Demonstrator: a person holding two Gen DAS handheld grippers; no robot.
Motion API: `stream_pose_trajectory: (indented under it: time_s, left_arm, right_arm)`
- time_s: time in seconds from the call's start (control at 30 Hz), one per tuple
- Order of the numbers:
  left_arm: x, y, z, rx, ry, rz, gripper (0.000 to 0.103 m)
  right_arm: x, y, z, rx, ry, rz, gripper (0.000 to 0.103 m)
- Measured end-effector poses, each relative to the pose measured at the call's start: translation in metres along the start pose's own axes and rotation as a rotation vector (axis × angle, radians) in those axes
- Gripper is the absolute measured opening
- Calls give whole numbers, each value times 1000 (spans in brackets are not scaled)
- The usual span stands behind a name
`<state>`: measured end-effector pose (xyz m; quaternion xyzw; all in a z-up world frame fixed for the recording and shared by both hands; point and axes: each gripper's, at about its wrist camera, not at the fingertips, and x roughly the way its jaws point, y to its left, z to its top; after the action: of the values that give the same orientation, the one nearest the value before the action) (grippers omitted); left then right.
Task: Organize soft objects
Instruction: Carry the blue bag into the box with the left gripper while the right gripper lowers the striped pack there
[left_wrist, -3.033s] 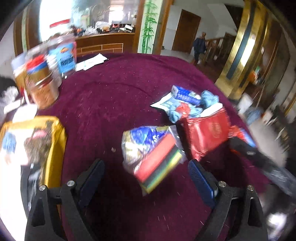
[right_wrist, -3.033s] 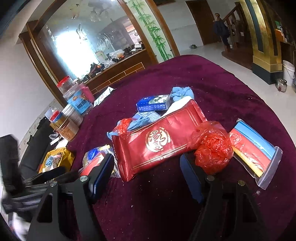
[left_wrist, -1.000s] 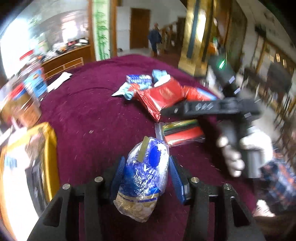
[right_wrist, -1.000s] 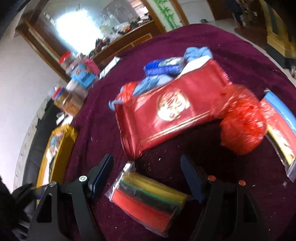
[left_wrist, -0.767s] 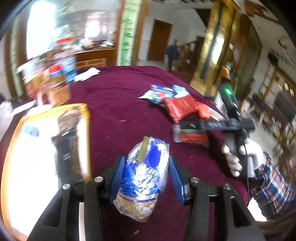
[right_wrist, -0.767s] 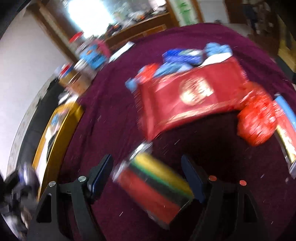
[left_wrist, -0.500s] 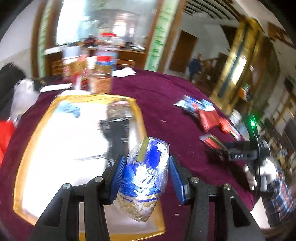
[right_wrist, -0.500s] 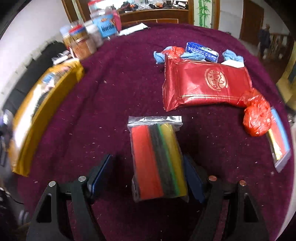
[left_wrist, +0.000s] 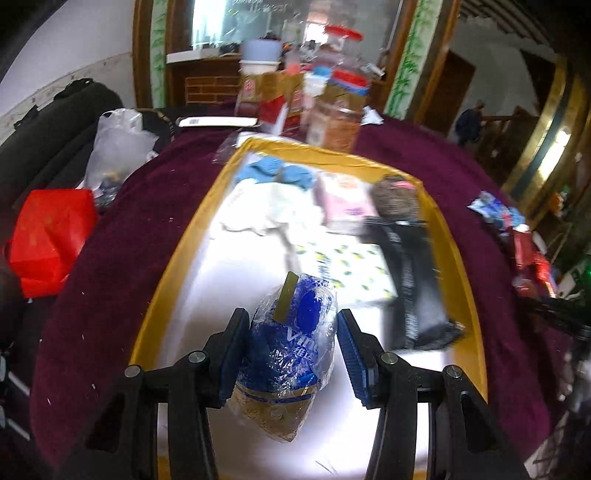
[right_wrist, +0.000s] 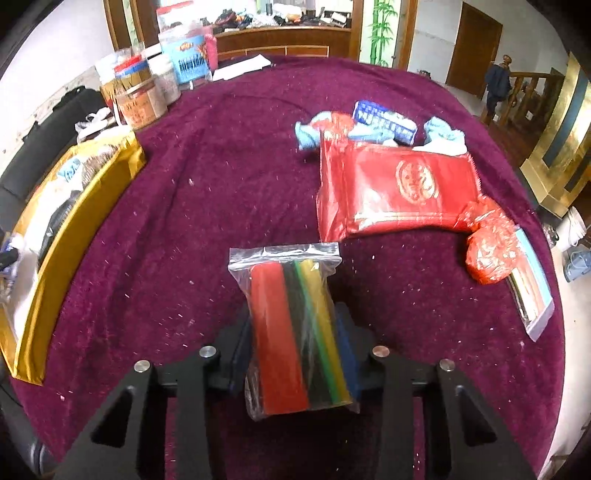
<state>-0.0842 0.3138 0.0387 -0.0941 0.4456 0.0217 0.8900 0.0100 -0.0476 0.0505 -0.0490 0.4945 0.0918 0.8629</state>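
A blue packet (left_wrist: 291, 343) is clamped between the pads of the left gripper (left_wrist: 293, 343) and held above the yellow tray (left_wrist: 173, 258); only this view shows the tray's contents, among them a white cloth (left_wrist: 269, 212) and a black item (left_wrist: 413, 280). In the right wrist view, a clear bag of coloured strips (right_wrist: 295, 332) is pinched by the right gripper (right_wrist: 295, 350) above the purple tablecloth (right_wrist: 207, 206), with a red packet (right_wrist: 399, 192) lying beyond it.

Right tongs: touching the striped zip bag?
Touching. The right wrist view shows the right tongs shut on the striped zip bag, both pads pressed against its sides.
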Motion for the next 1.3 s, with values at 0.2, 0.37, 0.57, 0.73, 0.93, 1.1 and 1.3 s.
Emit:
stream_pose_trajectory:
  time_s: [0.2,0.37,0.57,0.73,0.93,1.1,1.3]
  left_arm:
    - [17,6,24,5,3,81,60]
    - [29,15,35,-37,18,85,72]
    - [-12,30,21,-162,-109,-35,73]
    - [-49,43,0,-249,-222,-75,79]
    - [-65,50,-22,-290,-262,-105,79]
    - [-72,51,-26,-293,-281,-130,79]
    - [-76,48,-27,-293,-286,-134,80]
  right_arm:
    - [-30,27,14,-33,-46,69,40]
    - [-42,81,27,-105,-49,184,40]
    - [-43,168,38,-218,0,378,40]
    - [-24,248,32,-356,113,498,40]
    - [12,300,26,-458,191,442,41]
    - [37,313,38,-455,195,363,41]
    - [43,314,46,-411,149,363,45]
